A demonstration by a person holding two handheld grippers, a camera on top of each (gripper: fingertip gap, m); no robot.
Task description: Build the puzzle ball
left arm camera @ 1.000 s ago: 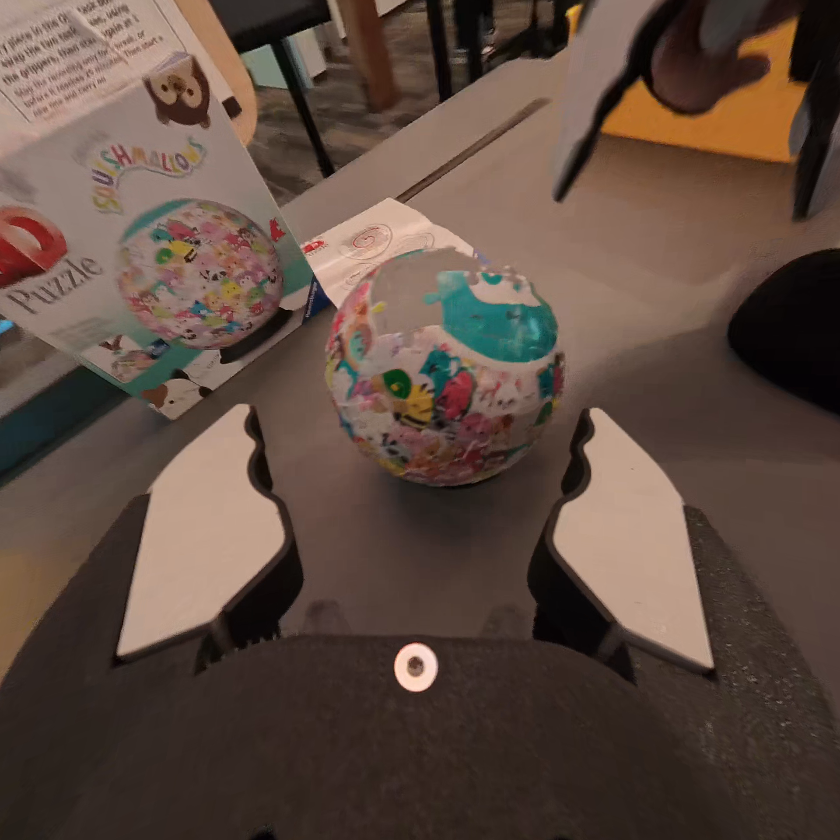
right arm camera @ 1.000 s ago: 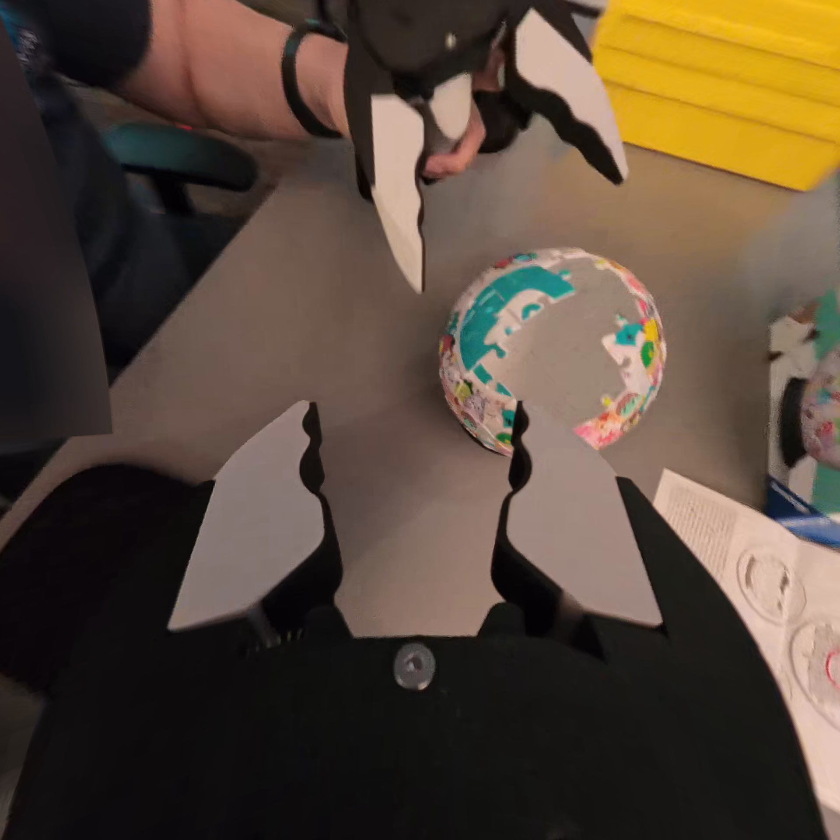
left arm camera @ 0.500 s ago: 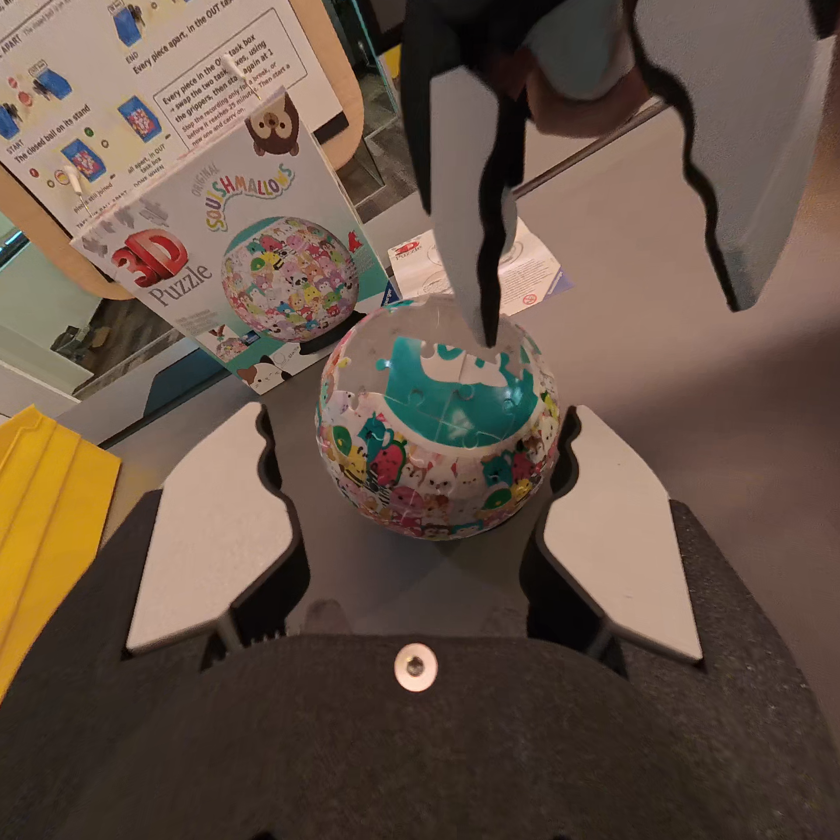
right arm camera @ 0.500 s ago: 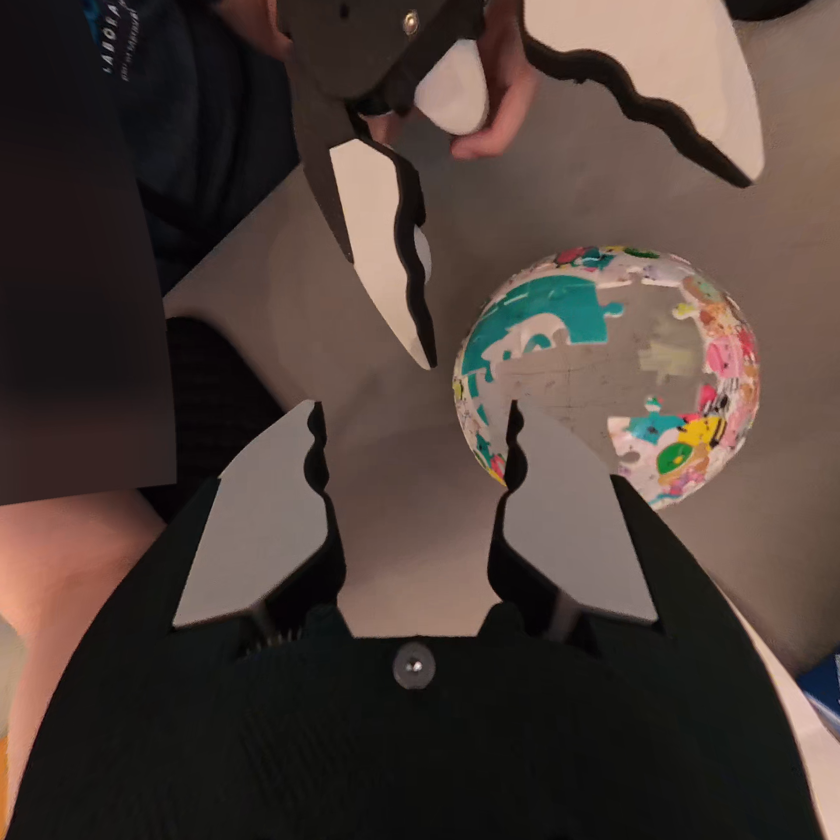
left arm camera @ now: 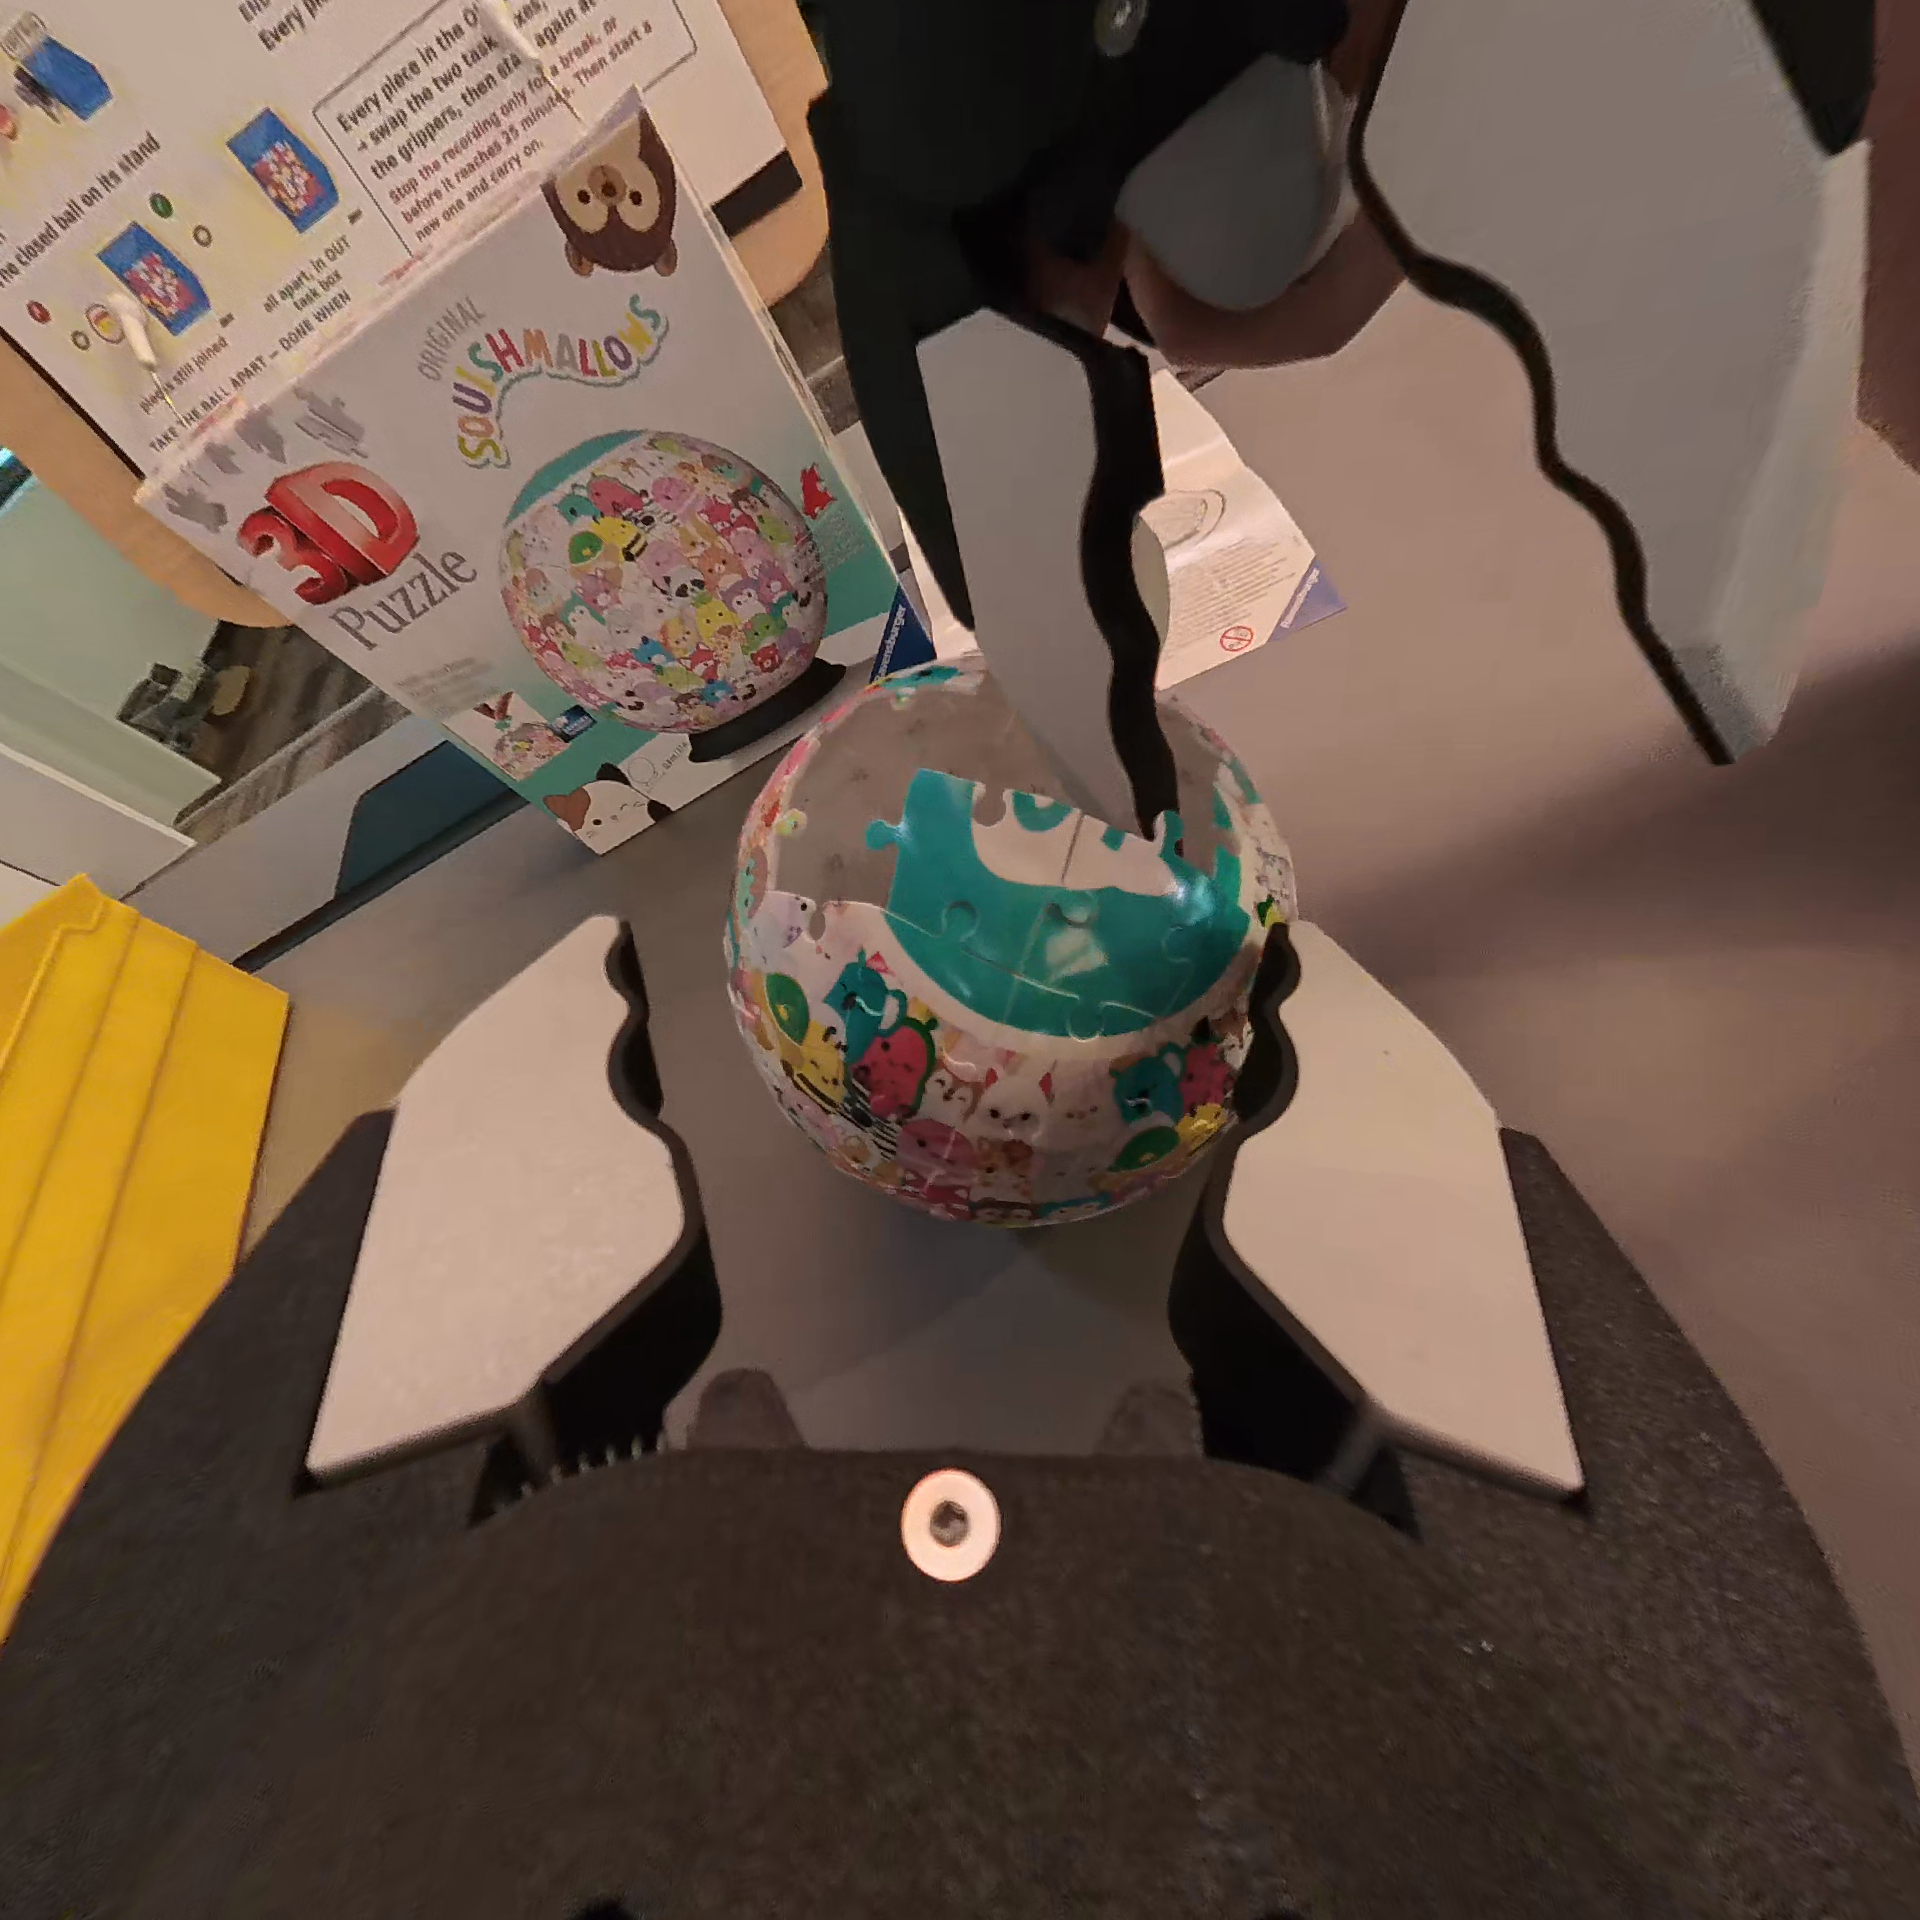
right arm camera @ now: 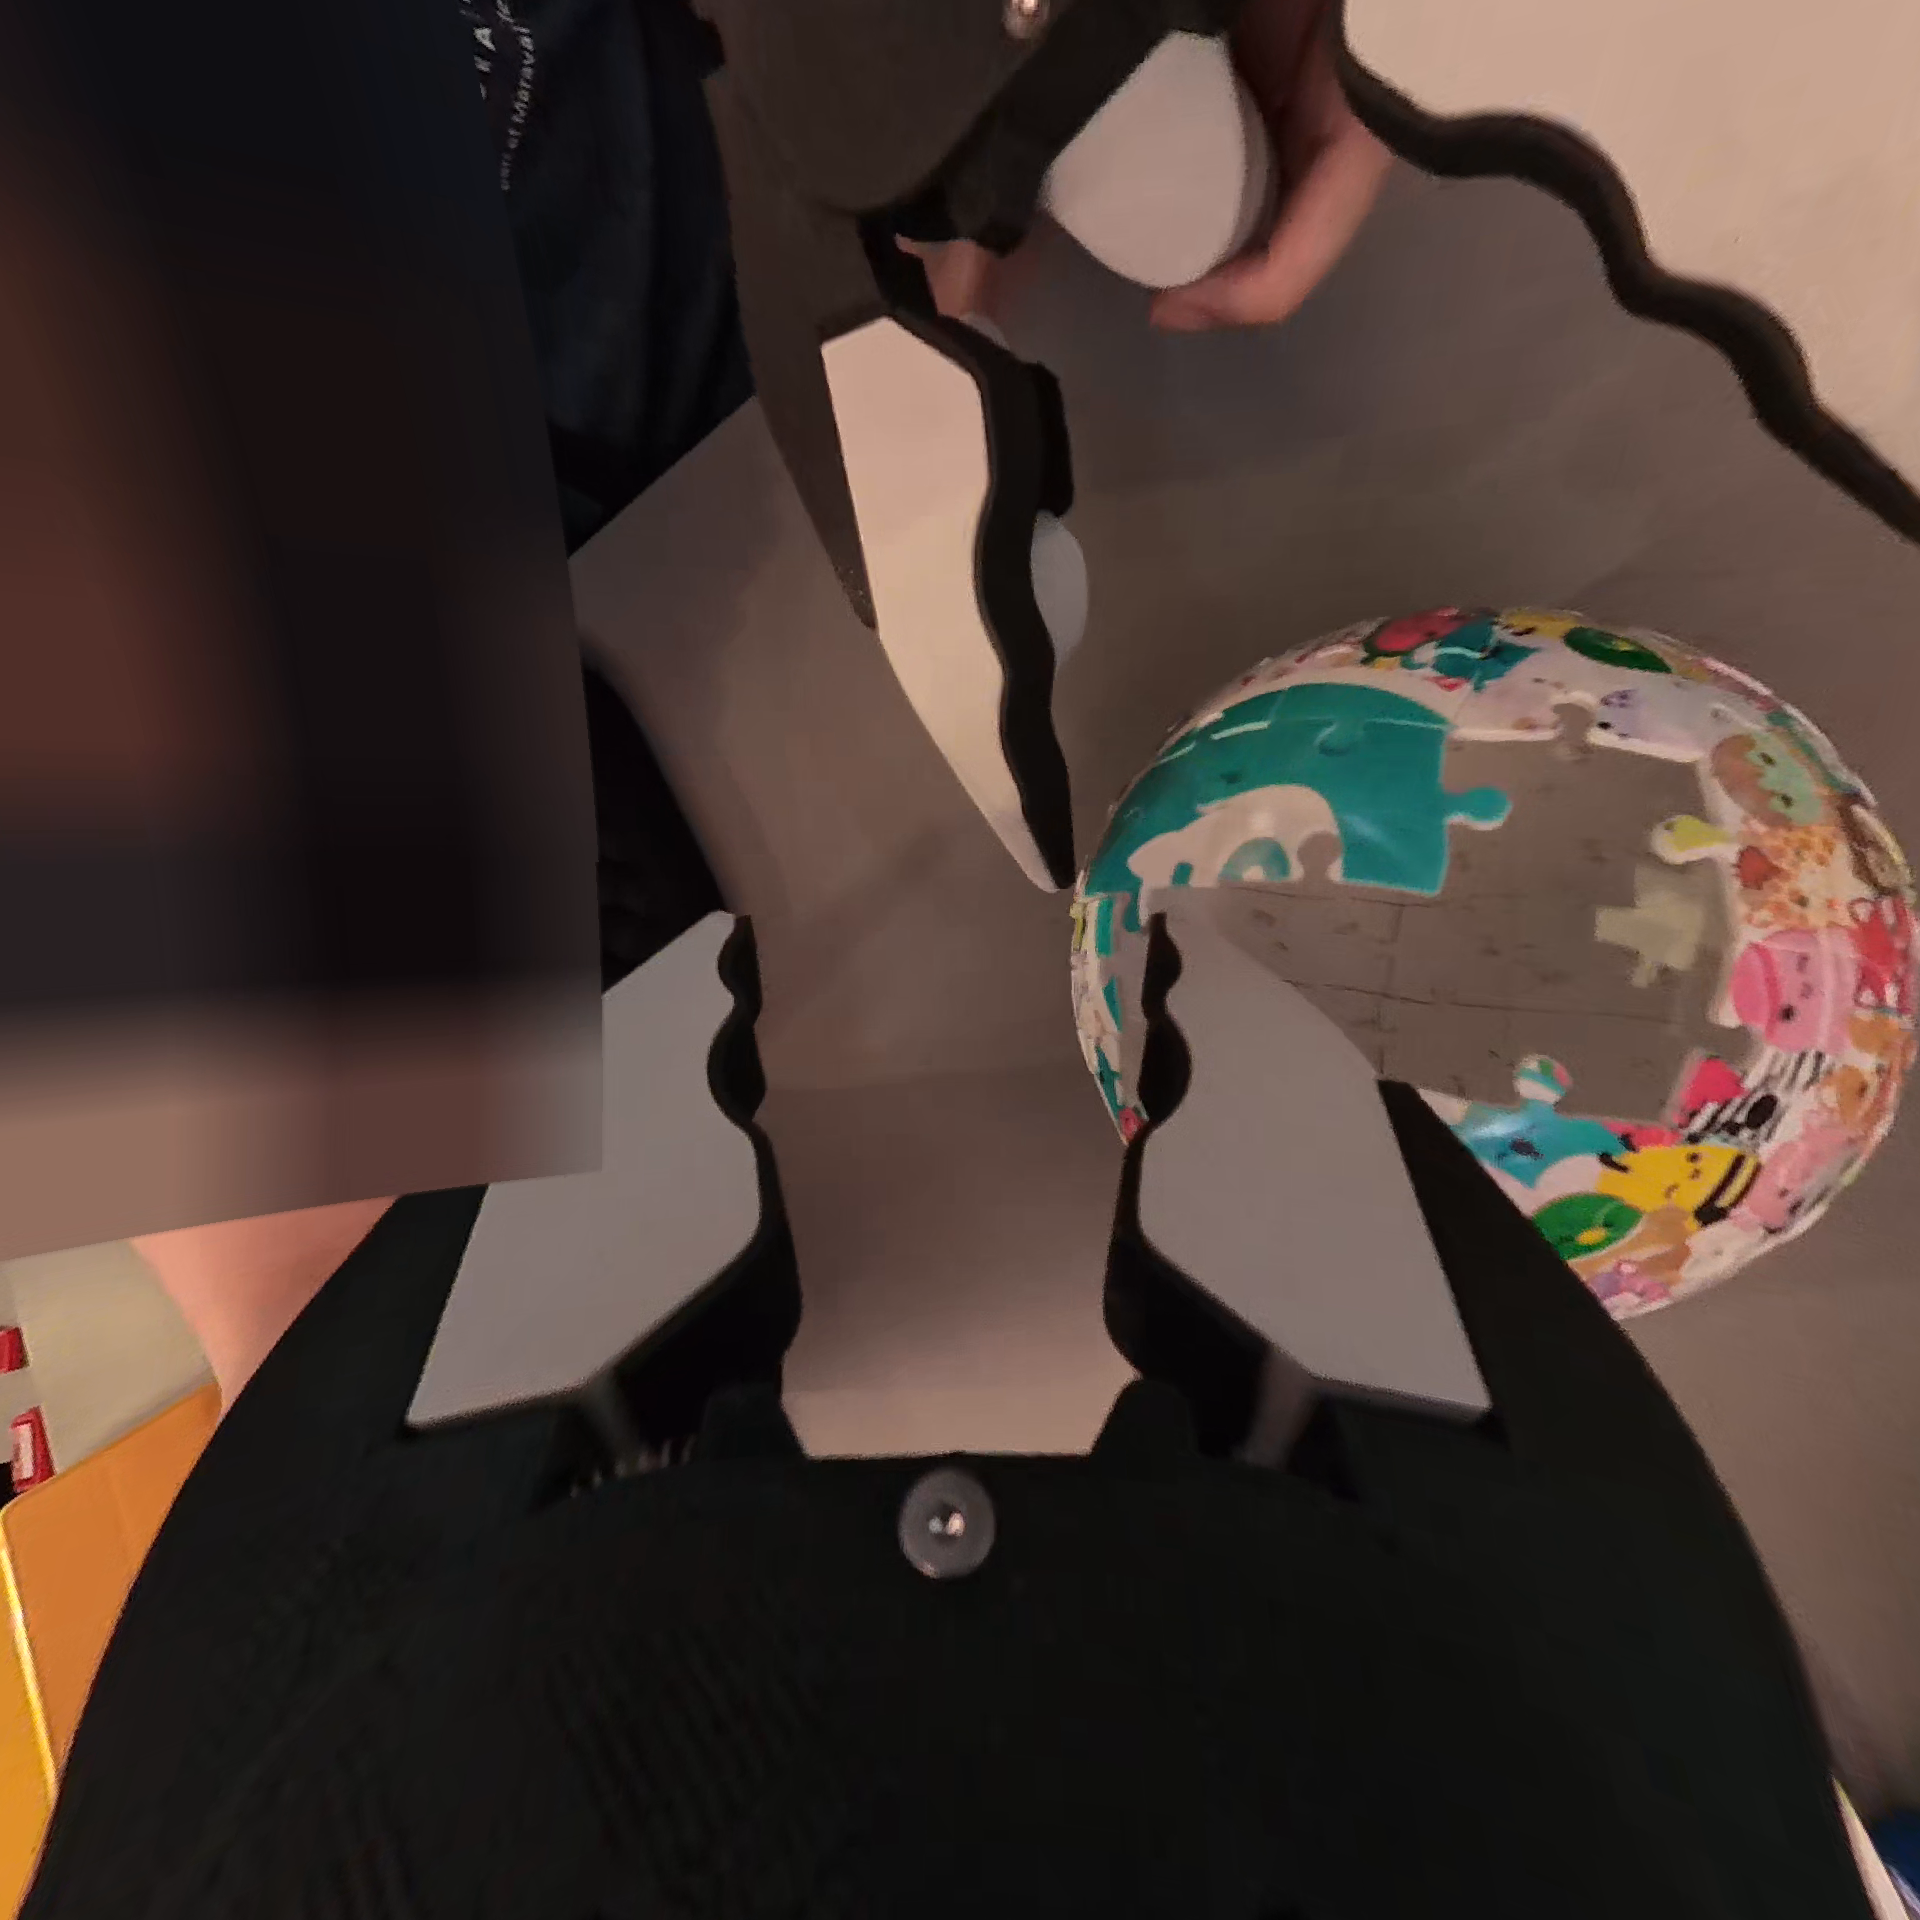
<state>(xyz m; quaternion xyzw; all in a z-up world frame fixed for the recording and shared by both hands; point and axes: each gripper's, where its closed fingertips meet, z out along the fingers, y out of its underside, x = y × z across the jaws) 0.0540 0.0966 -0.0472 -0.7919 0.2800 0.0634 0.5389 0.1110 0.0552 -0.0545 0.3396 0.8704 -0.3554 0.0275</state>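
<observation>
The puzzle ball (left arm camera: 1013,956) sits on the grey table (left arm camera: 1558,1039), between the wide-open fingers of the left gripper (left arm camera: 951,1049); the finger at 3 o'clock touches or nearly touches its side, while the one at 9 o'clock stands clear. It looks light and hollow, a thin shell of curved pieces with a large gap (right arm camera: 1475,966) still open on top, so it will likely roll under a push and could buckle or shed pieces if squeezed hard. The safest hold seems low on the finished band around its middle, away from the loose edge. The right gripper (right arm camera: 945,1029) is also open and empty, one fingertip (left arm camera: 1148,790) resting at the gap's rim. At 11 o'clock stands the puzzle box (left arm camera: 540,468), a leaflet (left arm camera: 1236,582) at 1 o'clock, a yellow tray (left arm camera: 94,1091) at 9 o'clock; none blocks the ball.
</observation>
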